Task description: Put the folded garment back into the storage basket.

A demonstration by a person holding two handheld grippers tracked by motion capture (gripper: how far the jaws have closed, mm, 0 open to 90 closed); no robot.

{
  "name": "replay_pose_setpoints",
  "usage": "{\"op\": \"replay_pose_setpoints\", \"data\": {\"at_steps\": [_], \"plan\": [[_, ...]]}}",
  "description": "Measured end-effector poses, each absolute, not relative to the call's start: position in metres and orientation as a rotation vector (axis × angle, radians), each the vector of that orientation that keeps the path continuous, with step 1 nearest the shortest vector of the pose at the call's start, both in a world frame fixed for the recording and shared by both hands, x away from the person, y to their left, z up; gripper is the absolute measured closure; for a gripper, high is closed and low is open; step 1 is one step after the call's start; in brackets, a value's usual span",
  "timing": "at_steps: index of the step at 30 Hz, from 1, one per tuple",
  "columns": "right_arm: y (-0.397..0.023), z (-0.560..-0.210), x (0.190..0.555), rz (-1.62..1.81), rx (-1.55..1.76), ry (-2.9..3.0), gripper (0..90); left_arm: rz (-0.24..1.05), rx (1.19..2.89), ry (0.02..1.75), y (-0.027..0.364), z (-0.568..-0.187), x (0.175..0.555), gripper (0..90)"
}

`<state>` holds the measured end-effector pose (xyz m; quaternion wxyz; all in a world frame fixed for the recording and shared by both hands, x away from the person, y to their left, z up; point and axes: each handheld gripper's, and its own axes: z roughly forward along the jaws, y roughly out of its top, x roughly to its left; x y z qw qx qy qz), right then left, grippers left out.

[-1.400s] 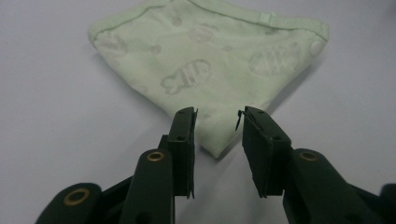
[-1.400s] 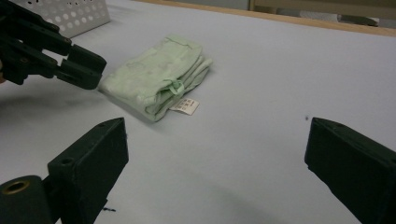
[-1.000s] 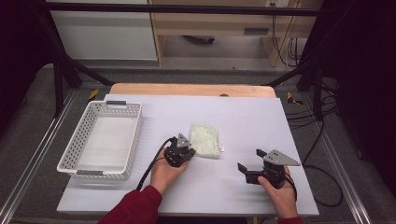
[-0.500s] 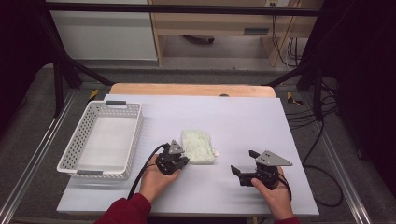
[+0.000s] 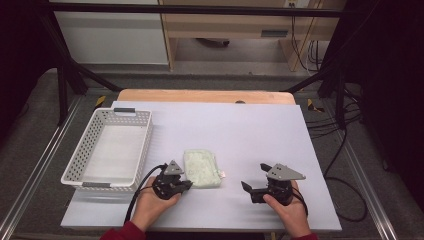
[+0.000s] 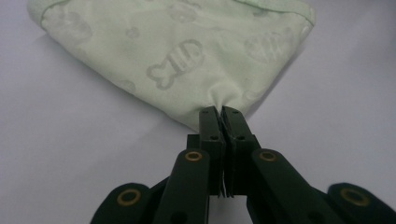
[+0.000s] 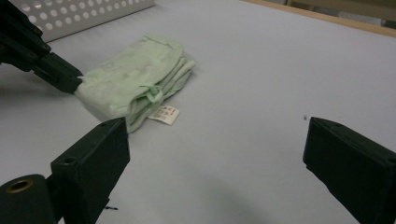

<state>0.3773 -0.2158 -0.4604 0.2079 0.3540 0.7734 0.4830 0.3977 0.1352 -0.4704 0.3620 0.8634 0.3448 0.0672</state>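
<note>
High view: the cloth (image 5: 201,168) is lying just right of the basket (image 5: 109,150), long axis running away from the person; the left gripper (image 5: 184,185) is nearer.

Left gripper view: jaws are pinching its near corner.

Right gripper view: the right gripper (image 7: 215,154) is gaping empty, cloth (image 7: 135,81) ahead-left.

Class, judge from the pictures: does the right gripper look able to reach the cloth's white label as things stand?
Probably yes. The right gripper has its jaws open towards the label, with bare table between. The left gripper pinches the green cloth at its opposite corner.
</note>
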Motion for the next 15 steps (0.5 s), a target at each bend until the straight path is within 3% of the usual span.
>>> {"op": "replay_pose_setpoints", "data": {"at_steps": [15], "plan": [[-0.202, -0.459, 0.37, 1.374, 0.933, 2.208, 8.8, 0.297, 2.179, 0.926, 0.161, -0.463, 0.374, 88.0]]}}
